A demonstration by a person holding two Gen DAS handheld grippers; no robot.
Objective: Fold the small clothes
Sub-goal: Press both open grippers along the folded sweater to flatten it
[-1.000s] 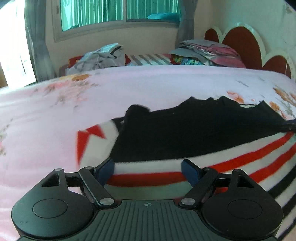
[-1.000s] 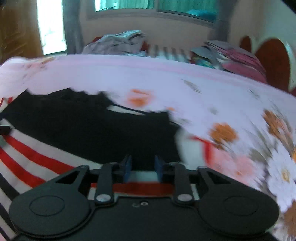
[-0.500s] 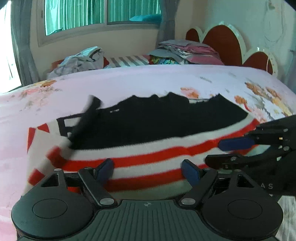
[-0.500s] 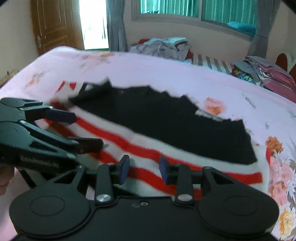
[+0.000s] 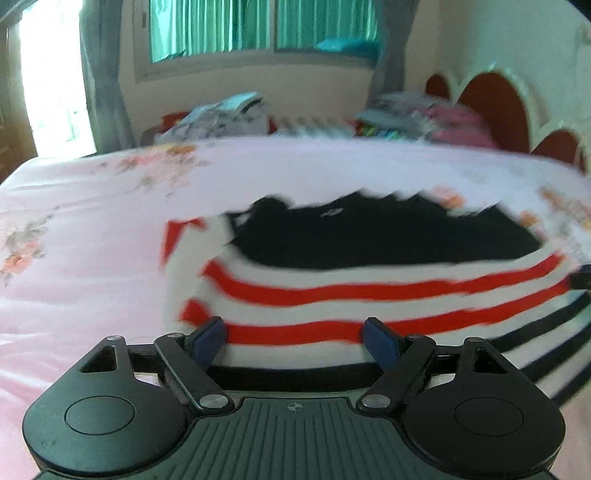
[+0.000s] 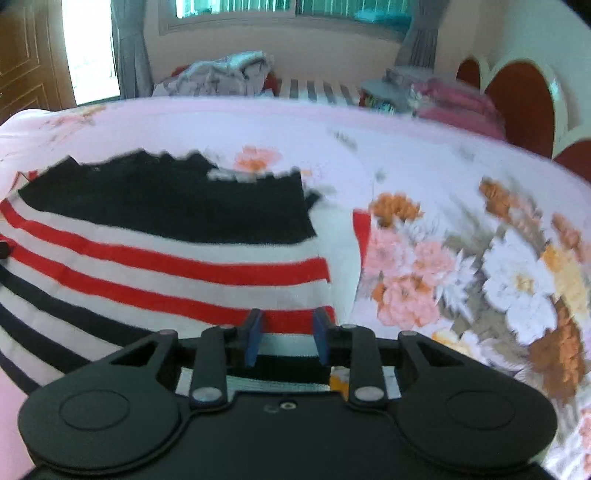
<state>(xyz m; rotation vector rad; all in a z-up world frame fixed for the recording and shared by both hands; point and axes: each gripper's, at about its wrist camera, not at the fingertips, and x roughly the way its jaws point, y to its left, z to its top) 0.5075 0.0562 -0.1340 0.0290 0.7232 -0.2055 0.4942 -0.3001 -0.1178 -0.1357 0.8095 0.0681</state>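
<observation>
garment: a small knit top (image 5: 369, 288), black across its far part, red and white stripes in the middle, thin black and white stripes on the near edge; it lies spread flat on the bed, wider left to right than it is deep.
bed: a pink sheet (image 5: 92, 240) with flowers, the big orange, pink and white blooms lying to the right of the garment in the right wrist view (image 6: 498, 277).
left gripper: (image 5: 295, 338) hovers over the near left part of the garment, its blue pads (image 5: 208, 338) spread wide with a red stripe showing in the gap; nothing is pinched (the cloth lies flat under it).
right gripper: (image 6: 286, 338) sits over the near right corner of the garment, jaws opening, blue pads (image 6: 253, 339) apart with striped cloth showing between and beneath them; the pads do not press on it as far as i can see.
left sleeve: a red and white flap (image 5: 181, 236) sticks out at the garment's far left.
far side: a rumpled grey heap of clothes (image 5: 221, 118) to the left, a stack of folded pink and grey things (image 5: 436, 118) to the right (both blurred).
headboard: red scalloped panels (image 5: 491, 107) at the far right.
window: green curtains (image 5: 240, 26) on the far wall.
door: a wooden door (image 6: 22, 59) at the far left, bright daylight beside it.
</observation>
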